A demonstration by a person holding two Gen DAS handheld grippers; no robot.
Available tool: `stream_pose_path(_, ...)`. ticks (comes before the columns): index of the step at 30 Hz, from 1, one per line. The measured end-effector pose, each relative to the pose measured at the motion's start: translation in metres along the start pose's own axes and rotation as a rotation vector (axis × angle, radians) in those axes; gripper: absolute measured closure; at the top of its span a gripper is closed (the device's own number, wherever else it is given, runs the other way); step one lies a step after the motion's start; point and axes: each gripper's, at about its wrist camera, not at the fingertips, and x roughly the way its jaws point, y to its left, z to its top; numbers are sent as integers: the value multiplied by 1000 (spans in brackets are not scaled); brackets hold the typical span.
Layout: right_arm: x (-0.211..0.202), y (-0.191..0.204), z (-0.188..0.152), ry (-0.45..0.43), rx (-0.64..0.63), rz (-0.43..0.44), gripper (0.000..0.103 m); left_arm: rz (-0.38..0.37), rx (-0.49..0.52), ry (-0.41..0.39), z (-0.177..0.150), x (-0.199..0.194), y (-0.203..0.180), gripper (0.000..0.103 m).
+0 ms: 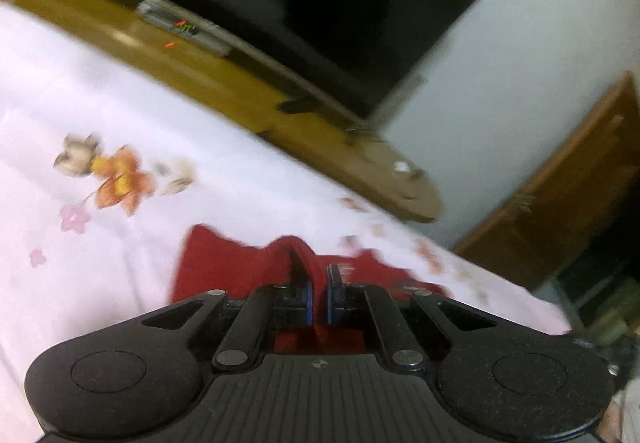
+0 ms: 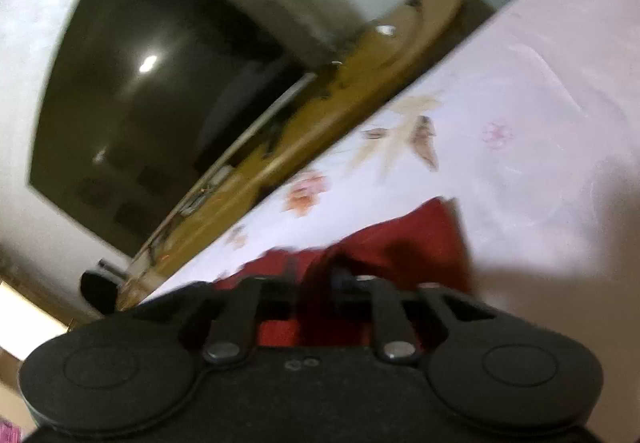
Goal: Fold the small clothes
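Red garment (image 1: 224, 267) flat on floral sheet (image 1: 120, 115), pinched in left gripper (image 1: 319, 285) and right gripper (image 2: 316, 275).

Left gripper (image 1: 319, 283): matte black body with a ribbed centre plate bearing a small cross-marked circle, two round textured discs at lower left and lower right, silver pivot rivets on slanting link bars, and blue-edged pads (image 1: 309, 301) on the jaws. Right gripper (image 2: 316, 275): the same black build, blurred, with silver rivets and two small screws at centre.

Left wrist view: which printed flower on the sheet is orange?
The big flower beside the beige bloom; the small ones below are pink.
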Motion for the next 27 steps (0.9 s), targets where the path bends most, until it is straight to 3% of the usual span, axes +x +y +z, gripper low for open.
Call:
stream_pose_path(1, 2, -6, 0, -34, 9, -22, 55, 1, -9, -16, -3, 0, 3, 83)
stream_pose_path(2, -3, -11, 0, -82, 16, -23, 48, -3, -11, -52, -7, -6, 5, 50)
stream_pose_path(4, -15, -16, -1, -132, 24, 18, 47, 23, 23, -160, -12, -21, 3, 5)
stream_pose_path(5, -17, -17, -1, -137, 15, 22, 46, 27, 40, -196, -12, -26, 0, 5)
stream_pose_path(7, -21, -12, -5, -128, -48, 15, 45, 11, 68, -169, -3, -21, -3, 6)
stream_pose_path(12, 2, 12, -17, -51, -229, -81, 46, 97, 212, -38, 0, 2, -21, 38)
stream_pose_path(13, 9, 16, -18, -32, -262, -113, 46, 132, 250, -13, -4, 8, -24, 58)
stream_pose_path(14, 16, 20, -21, -5, -298, -155, 53, 157, 277, 7, -8, 11, -25, 85)
stream_pose_path(15, 25, 22, -24, 7, -340, -199, 59, 173, 293, 6, -12, 13, -27, 86)
stream_pose_path(16, 27, 27, -32, -7, -412, -247, 68, 185, 301, -9, -13, 11, -25, 96)
stream_pose_path(18, 34, 35, -37, -33, -512, -315, 76, 262, 333, -51, -13, 4, -29, 99)
stream_pose_path(20, 33, 34, -38, -59, -511, -349, 79, 289, 312, -56, -12, 3, -25, 99)
stream_pose_path(25, 35, 31, -32, -70, -488, -393, 72, 314, 347, -46, -9, -2, -34, 97)
stream_pose_path(27, 28, 38, -28, -69, -491, -387, 67, 321, 374, -133, -8, -22, -47, 96)
